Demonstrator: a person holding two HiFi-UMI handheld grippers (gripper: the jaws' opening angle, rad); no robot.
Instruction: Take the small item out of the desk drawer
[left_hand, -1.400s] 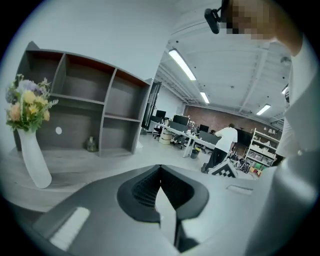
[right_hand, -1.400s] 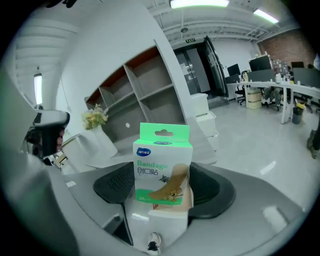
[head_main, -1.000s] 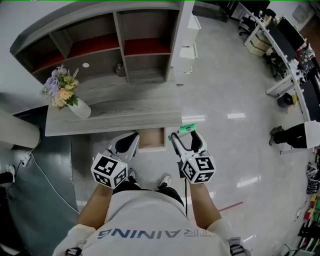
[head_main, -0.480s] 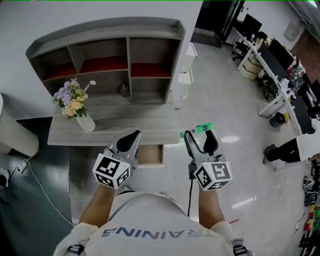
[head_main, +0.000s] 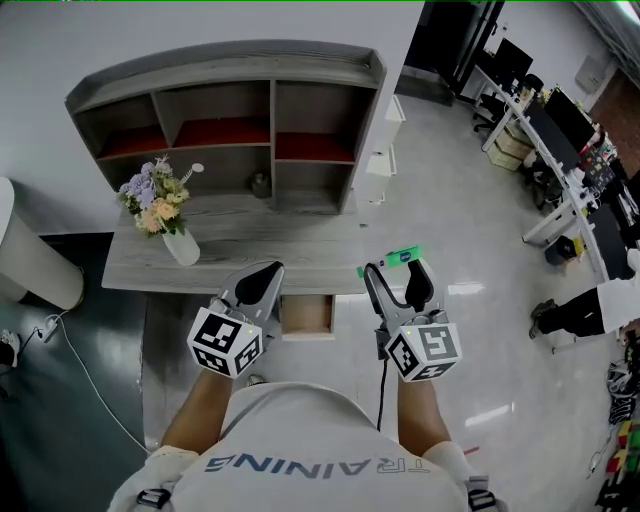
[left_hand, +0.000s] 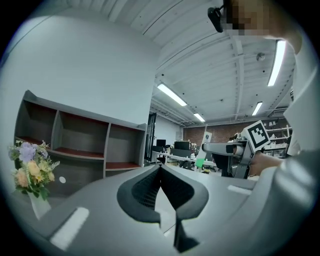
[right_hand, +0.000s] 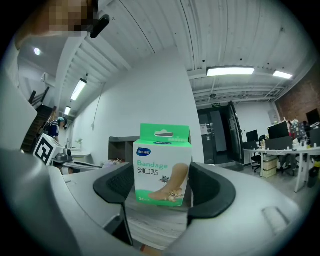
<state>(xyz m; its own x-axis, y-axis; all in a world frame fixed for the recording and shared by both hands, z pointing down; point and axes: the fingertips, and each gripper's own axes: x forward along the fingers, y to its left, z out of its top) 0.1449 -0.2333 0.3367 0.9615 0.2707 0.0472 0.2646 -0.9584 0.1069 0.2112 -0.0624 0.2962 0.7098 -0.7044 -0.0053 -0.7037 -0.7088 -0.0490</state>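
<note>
At desk (head_main: 250, 250) front edge | my right gripper (head_main: 395, 272) is partly open, pads clamped on upright bandage box (right_hand: 162, 165) | my left gripper (head_main: 264, 272) is closed, empty | drawer (head_main: 306, 316) open below.

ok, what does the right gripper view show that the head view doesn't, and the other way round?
Right gripper view only: the front of the bandage box, with its green top and "Bandage" print, and the right claw with a pad pressing on each side of it. Head view only: the drawer, pulled open at the front of the desk. Both: the box held in the right claw, the wood-grain desk and the shelf unit on it.
</note>
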